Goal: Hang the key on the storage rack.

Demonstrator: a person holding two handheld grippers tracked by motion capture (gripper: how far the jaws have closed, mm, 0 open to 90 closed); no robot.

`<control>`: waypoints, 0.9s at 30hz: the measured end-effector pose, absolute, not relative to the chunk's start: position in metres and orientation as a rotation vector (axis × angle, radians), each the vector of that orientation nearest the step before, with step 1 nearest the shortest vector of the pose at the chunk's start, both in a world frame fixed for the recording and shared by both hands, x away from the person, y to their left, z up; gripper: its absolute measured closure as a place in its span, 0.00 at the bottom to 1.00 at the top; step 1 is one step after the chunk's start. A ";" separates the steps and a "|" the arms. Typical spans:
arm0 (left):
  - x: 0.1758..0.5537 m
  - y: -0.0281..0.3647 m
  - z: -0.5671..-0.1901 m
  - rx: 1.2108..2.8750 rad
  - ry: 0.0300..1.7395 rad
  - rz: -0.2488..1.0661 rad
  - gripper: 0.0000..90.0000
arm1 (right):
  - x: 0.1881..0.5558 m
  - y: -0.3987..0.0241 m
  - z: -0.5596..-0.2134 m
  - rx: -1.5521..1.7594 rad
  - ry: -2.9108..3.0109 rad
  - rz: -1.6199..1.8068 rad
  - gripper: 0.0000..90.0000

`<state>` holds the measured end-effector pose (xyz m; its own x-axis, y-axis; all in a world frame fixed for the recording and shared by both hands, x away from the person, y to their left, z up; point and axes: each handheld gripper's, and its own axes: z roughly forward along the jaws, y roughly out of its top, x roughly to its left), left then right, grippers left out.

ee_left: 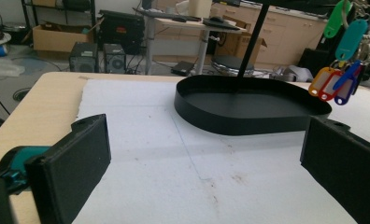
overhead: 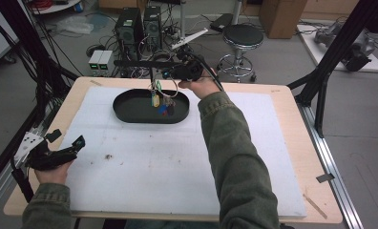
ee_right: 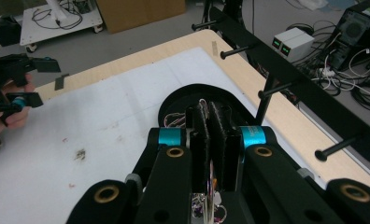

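- High view: black oval tray (overhead: 130, 112) at far centre of white mat (overhead: 177, 162) on worktop (overhead: 292, 105). Right gripper (overhead: 164, 76) held over tray's far rim, bunch of keys with coloured tags (overhead: 161, 102) dangling from it above tray floor. Left gripper (overhead: 68, 143) well apart from tray, at mat's near left edge, holding nothing.
- Left gripper view: jaws wide apart, nothing between; tray (ee_left: 248, 119) ahead, key bunch (ee_left: 342, 65) hanging in air above tray's right end, black rack post (ee_left: 251, 44) rising behind tray.
- Right gripper view: jaws pressed together on key rings (ee_right: 210, 196); tray (ee_right: 174, 105) directly below; rack with pegs (ee_right: 276, 88) just beyond tray.
- Step, as judged: key bunch in transit between tray and rack pegs; direction cannot be told. Next move calls for either a steady lowering into tray or threading a ring onto a peg.
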<state>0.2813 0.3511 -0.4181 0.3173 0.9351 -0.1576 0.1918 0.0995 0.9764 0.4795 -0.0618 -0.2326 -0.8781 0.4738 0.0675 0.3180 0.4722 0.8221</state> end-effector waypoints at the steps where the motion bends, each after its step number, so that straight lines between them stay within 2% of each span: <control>1: 0.281 0.351 -0.418 1.378 1.135 0.780 0.02 | 0.481 -0.060 -0.232 0.690 2.549 1.363 0.96; 27: 0.283 0.353 -0.419 1.363 1.144 0.769 0.02 | 0.526 -0.019 -0.234 0.701 2.563 1.232 0.96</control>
